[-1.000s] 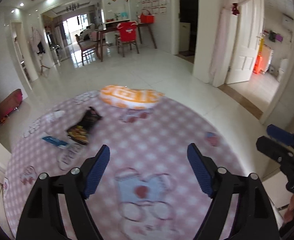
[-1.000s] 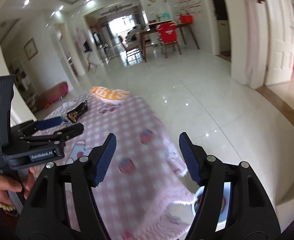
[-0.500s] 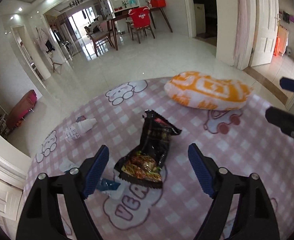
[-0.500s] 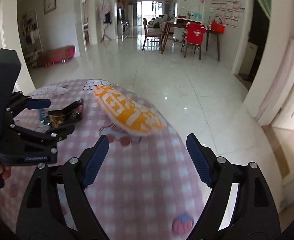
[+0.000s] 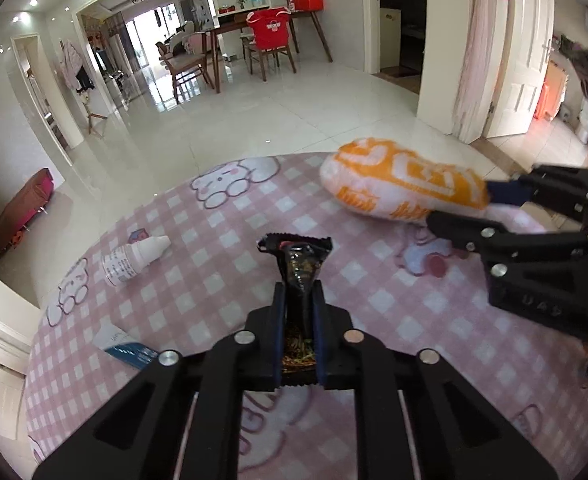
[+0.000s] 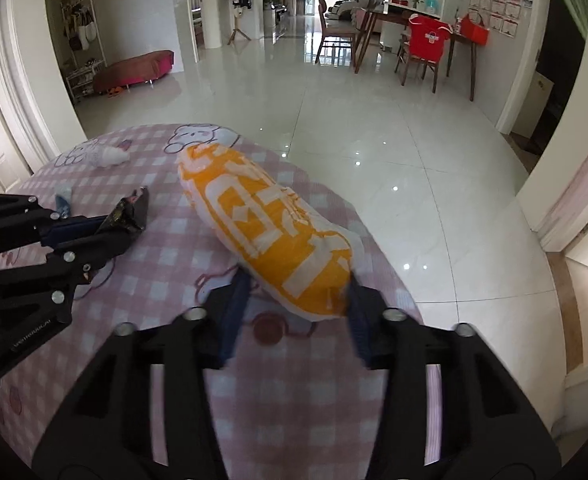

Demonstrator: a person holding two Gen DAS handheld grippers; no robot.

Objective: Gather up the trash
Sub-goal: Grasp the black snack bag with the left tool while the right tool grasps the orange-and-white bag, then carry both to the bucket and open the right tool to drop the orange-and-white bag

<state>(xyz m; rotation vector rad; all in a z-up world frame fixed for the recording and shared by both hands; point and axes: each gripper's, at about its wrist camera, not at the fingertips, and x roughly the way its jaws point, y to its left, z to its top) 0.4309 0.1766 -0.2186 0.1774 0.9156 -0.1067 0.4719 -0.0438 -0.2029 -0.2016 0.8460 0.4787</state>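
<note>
A black snack wrapper (image 5: 298, 256) lies on the pink checked mat (image 5: 374, 288). My left gripper (image 5: 298, 292) is closing and its pads pinch the wrapper's near half, which stands crumpled between them. An orange and white bag (image 6: 261, 220) lies further right on the mat. My right gripper (image 6: 298, 284) is closing around the bag's near end, with both pads against it. The left wrist view shows that right gripper (image 5: 464, 208) at the bag (image 5: 394, 188). The right wrist view shows the left gripper (image 6: 93, 232) with the wrapper (image 6: 129, 212).
A small white bottle (image 5: 129, 260) lies on the mat to the left of the wrapper. A blue and white packet (image 5: 127, 350) lies at the left gripper's side. Glossy white tiles surround the mat. A dining table with chairs (image 6: 422, 52) stands far back.
The left jaws have closed on the black wrapper without the hand shifting. The right gripper has come forward to the orange bag and its jaws have narrowed around the bag's end.
</note>
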